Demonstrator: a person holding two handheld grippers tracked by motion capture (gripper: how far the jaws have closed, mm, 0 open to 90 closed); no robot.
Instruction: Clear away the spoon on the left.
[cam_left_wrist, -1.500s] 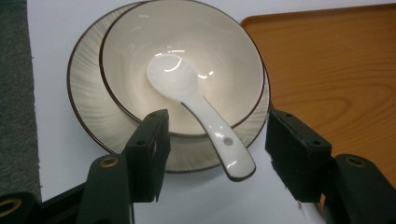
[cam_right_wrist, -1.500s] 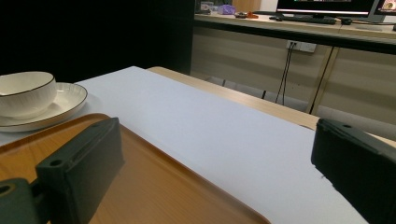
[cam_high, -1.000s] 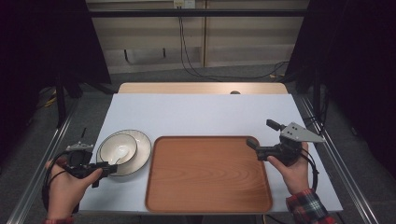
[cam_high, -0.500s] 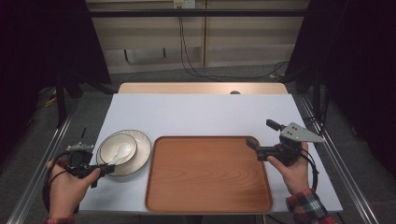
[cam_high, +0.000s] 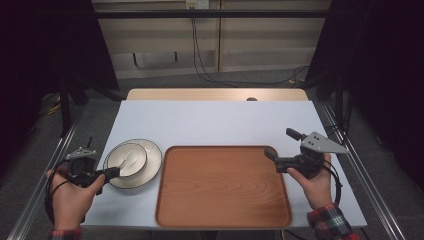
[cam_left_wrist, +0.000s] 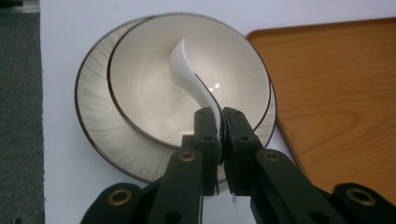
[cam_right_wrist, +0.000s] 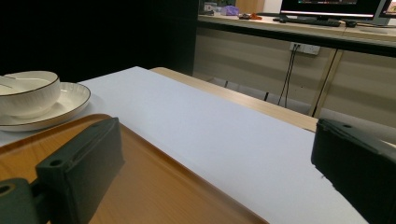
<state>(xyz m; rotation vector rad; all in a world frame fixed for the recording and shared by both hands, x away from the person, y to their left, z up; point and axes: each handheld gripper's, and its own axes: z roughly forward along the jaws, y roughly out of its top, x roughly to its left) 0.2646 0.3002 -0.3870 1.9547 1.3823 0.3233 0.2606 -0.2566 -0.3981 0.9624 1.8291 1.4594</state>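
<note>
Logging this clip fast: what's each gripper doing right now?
Left gripper: shut on the white spoon handle, spoon lying in the bowl.
Right gripper: open, holding nothing, over the wooden tray.

- My left gripper (cam_left_wrist: 219, 122) has two black jaws, blocky at the tips, on flat black link arms.
- Brass-coloured rings sit in the pivot holes of those links; smaller plain holes mark the jaw blocks.
- On top of my left gripper (cam_high: 112, 173), seen from above, there is a small grey plate, and a black cable loops off its back end.
- My right gripper (cam_right_wrist: 215, 172) has matte black, rectangular jaws with a small hole in the side of one.
- My right gripper (cam_high: 280, 148) carries a grey three-cornered plate dotted with dark screws, and a black cable curls below it.
- Both my cuffs are red plaid.
</note>
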